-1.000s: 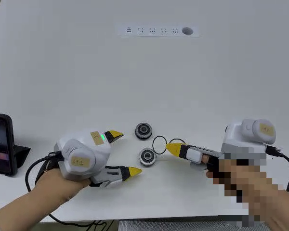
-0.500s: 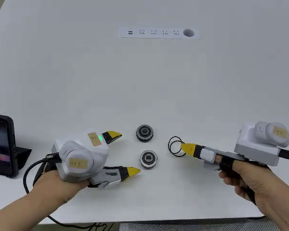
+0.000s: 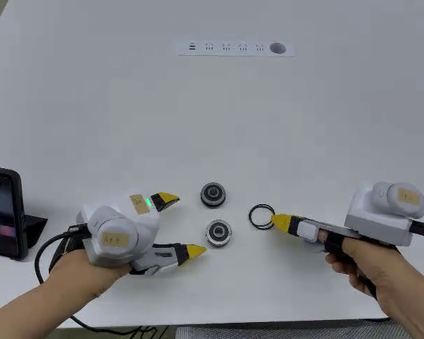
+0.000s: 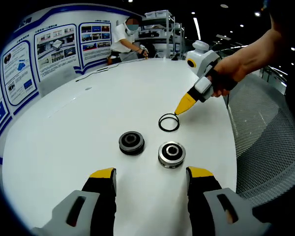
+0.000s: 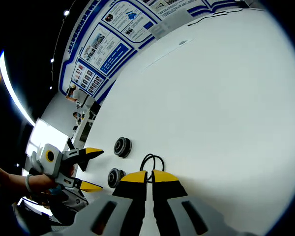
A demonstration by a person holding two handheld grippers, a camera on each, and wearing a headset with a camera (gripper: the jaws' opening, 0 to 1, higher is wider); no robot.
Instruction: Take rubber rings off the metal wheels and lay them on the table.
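The head view looks from above the near edge of the table [image 3: 127,106], forward and down toward the power strip [image 3: 234,48] at the far side, far enough back to hold both claws. The left gripper view rides low over the table and faces along the left claw [image 4: 151,173], with the dark wheel [image 4: 132,142] and the bare metal wheel [image 4: 172,154] close ahead. The right gripper view is rolled sideways and faces along the right claw [image 5: 149,176], seemingly very near the loose rubber rings [image 5: 152,160]. All three views share both wheels and the rings.
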